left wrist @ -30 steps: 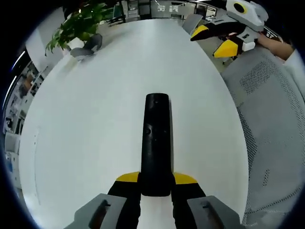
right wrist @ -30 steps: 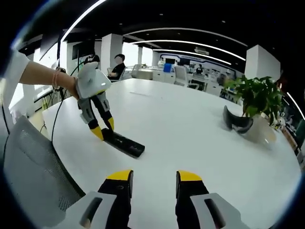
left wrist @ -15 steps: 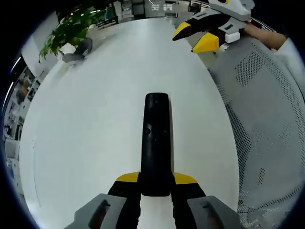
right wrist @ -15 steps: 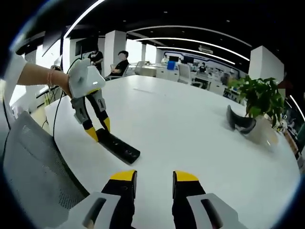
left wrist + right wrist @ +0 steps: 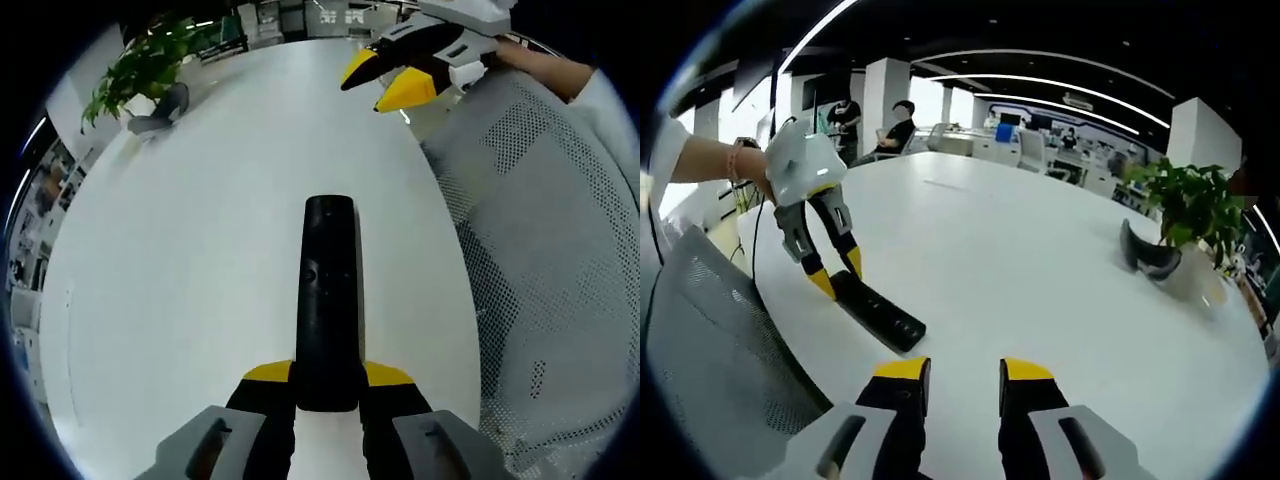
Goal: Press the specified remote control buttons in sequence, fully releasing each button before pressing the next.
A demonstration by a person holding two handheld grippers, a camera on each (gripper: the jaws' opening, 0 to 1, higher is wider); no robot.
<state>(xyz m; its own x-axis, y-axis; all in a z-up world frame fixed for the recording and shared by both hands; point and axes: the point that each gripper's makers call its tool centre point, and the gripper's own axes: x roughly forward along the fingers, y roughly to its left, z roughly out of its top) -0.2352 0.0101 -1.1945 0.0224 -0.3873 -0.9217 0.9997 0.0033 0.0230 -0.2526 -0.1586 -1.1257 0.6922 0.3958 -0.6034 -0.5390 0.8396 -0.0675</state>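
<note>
The left gripper (image 5: 327, 385) squeezes one end of the black remote (image 5: 328, 290), held over the white table (image 5: 180, 250). The right gripper (image 5: 952, 372) waits nearby, jaws a little apart and holding nothing. A hard poke (near the far end) could tip the remote loose.

Grey tools (image 5: 328, 392), yellow-tipped black fingers (image 5: 905, 372)

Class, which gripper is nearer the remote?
Left. The left gripper grips the remote at its near end; the right gripper hangs open, apart from it, above the table.
</note>
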